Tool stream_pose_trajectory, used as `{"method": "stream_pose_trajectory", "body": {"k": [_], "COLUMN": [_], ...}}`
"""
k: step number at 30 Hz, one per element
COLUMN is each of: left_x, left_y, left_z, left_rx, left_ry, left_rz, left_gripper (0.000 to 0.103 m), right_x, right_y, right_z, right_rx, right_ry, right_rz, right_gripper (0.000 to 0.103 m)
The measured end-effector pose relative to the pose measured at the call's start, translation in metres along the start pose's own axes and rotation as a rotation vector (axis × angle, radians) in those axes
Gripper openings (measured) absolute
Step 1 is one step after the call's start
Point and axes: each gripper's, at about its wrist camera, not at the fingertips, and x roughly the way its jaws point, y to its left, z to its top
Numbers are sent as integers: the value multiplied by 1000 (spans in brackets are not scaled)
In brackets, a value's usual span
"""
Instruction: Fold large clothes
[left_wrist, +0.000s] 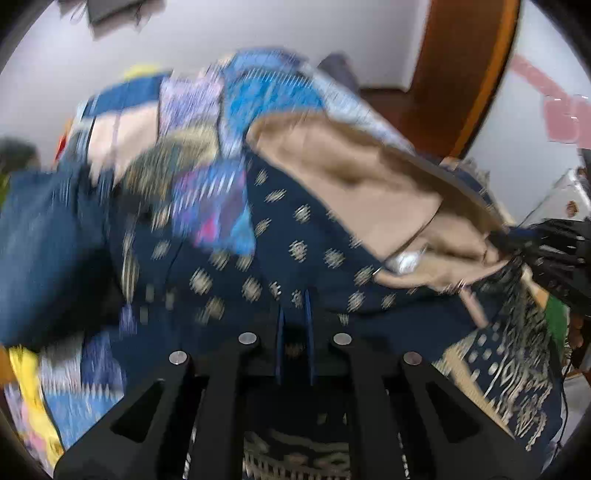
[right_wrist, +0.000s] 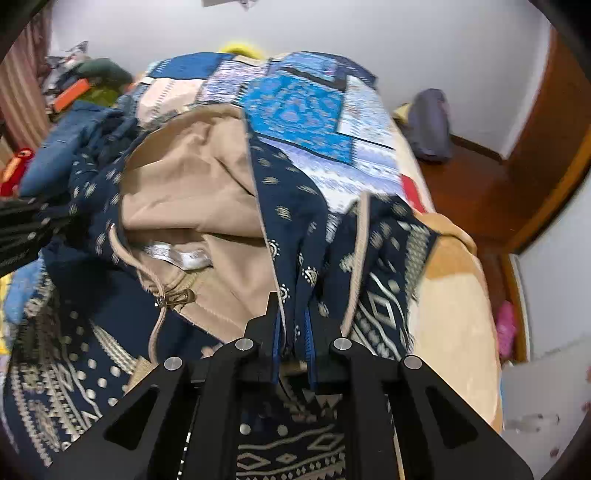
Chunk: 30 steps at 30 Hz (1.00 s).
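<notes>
A navy hooded jacket (right_wrist: 295, 221) with a pale pattern and a tan lining (right_wrist: 192, 192) hangs lifted over the bed. My right gripper (right_wrist: 293, 325) is shut on a fold of its navy cloth beside the hood, near the brass zipper pull (right_wrist: 177, 297). In the left wrist view the same jacket (left_wrist: 295, 236) is blurred; my left gripper (left_wrist: 294, 314) is shut on its navy cloth below the tan hood lining (left_wrist: 351, 173). The other gripper (left_wrist: 554, 254) shows at the right edge, pinching the jacket, and likewise at the left edge (right_wrist: 26, 229) of the right wrist view.
A blue patchwork quilt (right_wrist: 303, 107) covers the bed, with a tan blanket (right_wrist: 454, 295) along its right side. Blue garments (right_wrist: 74, 147) and clutter pile at the left. A grey bag (right_wrist: 430, 125) lies on the wooden floor beside a brown door frame (right_wrist: 554, 155).
</notes>
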Motion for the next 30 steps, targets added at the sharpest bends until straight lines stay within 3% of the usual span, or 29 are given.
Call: {"method": "stream_pose_trajectory", "body": {"k": [2, 4, 7, 8, 9, 13, 20, 30], "left_x": [0, -5, -25, -32, -38, -47, -25, 40], "left_y": [5, 8, 12, 14, 15, 20, 28, 42], "left_z": [-7, -10, -7, -5, -3, 10, 44, 77], "left_rx": [-19, -24, -28, -33, -41, -60, -96, -129], "left_ry": [35, 39, -22, -55, -92, -154, -157, -92], "left_rz": [-10, -6, 53, 82, 107, 105, 32, 3], "left_gripper": [9, 16, 44, 61, 70, 70, 71, 70], "right_x": [-4, -12, -27, -33, -39, -51, -13, 59], "right_y": [4, 5, 2, 0, -1, -7, -3, -3], "right_z": [0, 5, 13, 18, 18, 33, 70, 92], "right_rx": [-12, -14, 8, 25, 38, 87, 84, 81], "right_ry": [6, -1, -51, -72, -90, -166, -82, 50], "right_rz": [-34, -43, -33, -29, -26, 9, 92, 114], "right_gripper": [14, 18, 36, 53, 64, 68, 68, 68]}}
